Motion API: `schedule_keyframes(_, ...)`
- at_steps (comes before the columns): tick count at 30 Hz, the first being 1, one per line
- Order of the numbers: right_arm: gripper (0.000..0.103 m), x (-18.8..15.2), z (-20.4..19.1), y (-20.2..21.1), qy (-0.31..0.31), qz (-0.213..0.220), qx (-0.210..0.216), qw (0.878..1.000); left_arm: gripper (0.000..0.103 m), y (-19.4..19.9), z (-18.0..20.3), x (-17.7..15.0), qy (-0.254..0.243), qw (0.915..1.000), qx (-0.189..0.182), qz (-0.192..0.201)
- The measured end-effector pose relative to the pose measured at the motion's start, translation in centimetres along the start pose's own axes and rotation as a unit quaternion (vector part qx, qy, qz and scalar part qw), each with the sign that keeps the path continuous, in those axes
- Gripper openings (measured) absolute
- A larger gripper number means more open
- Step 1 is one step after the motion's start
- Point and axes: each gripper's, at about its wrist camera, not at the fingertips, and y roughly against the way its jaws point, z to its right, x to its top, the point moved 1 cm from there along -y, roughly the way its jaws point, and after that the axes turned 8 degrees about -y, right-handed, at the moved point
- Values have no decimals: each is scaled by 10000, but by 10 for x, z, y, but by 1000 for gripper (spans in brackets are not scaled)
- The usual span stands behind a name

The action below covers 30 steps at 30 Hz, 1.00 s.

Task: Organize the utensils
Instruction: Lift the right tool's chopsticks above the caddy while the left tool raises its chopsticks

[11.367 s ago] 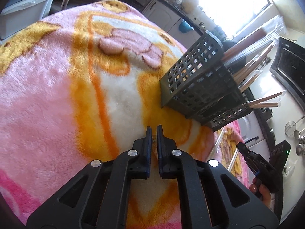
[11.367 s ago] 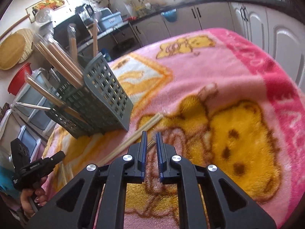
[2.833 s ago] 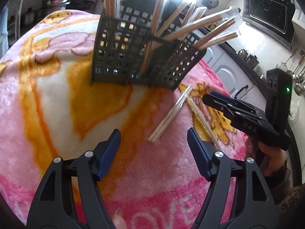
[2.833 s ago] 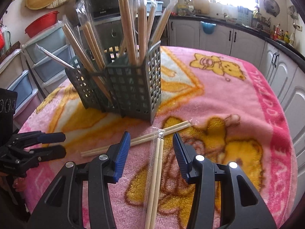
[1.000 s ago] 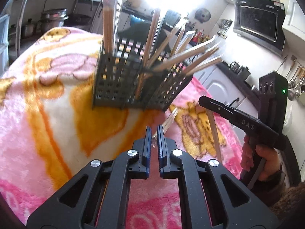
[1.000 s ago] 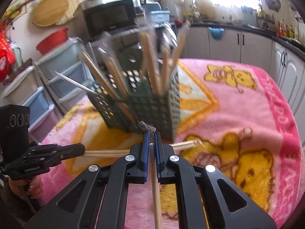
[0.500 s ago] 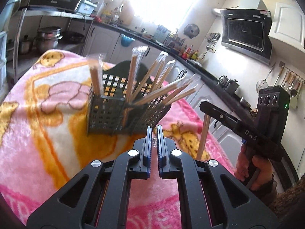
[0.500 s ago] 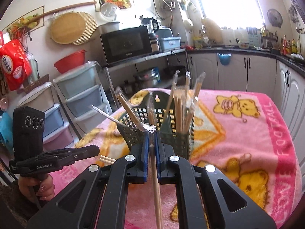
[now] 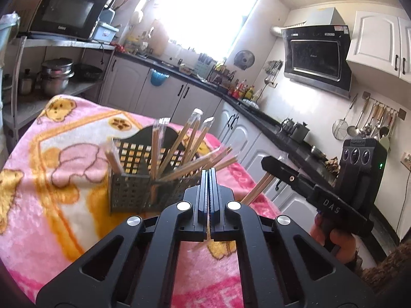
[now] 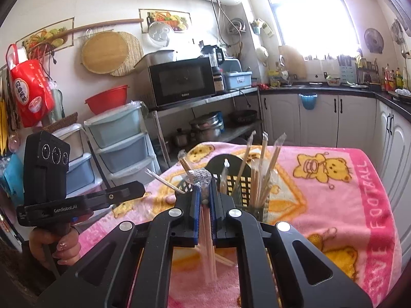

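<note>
The right gripper (image 10: 203, 192) is clamped on a wrapped pair of chopsticks (image 10: 207, 251) near the upper end, the rest hanging below its jaws. The left gripper (image 9: 208, 179) pinches another pair, only a sliver showing; the right view doesn't show that pair. They look light, stiff, slippery in film. Ahead of both stands the slotted holder (image 9: 131, 182)

Two tongs, left (image 9: 208, 173) and right (image 10: 203, 192), each grip one wrapped chopstick pair (image 10: 207, 243), and one basket (image 9: 133, 187) at twelve o'clock holds several more.
</note>
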Motion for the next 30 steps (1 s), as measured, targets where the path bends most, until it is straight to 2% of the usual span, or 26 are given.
schedule_keyframes(5,7,3,-2,0,79,49,-26,10000,0,1,-2,7,-43,10000,46,60)
schedule_keyframes(9,7,2,-2,0,36,72,-35,10000,0,-4,-15,-6,43,9995,235,-210)
schedule_keyframes(11,7,3,-1,1,0,105,-40,9999,6,-9,-21,-16,30,9985,326,-428)
schedule_keyframes(13,7,4,0,2,-17,140,-61,9999,20,-21,-30,-31,123,9964,350,-757)
schedule_keyframes(14,7,5,1,3,-30,167,-76,9998,22,-26,-34,-36,139,9952,366,-893)
schedule_keyframes(18,7,13,2,10,-47,303,-130,9994,32,-60,-37,-59,-79,9872,430,-1536)
schedule_keyframes(24,7,36,0,28,111,678,-223,9974,35,-111,-20,-73,-814,9700,375,-2259)
schedule_keyframes(30,7,63,-5,46,324,1084,-223,9933,35,-147,-9,-86,-1241,9542,226,-2712)
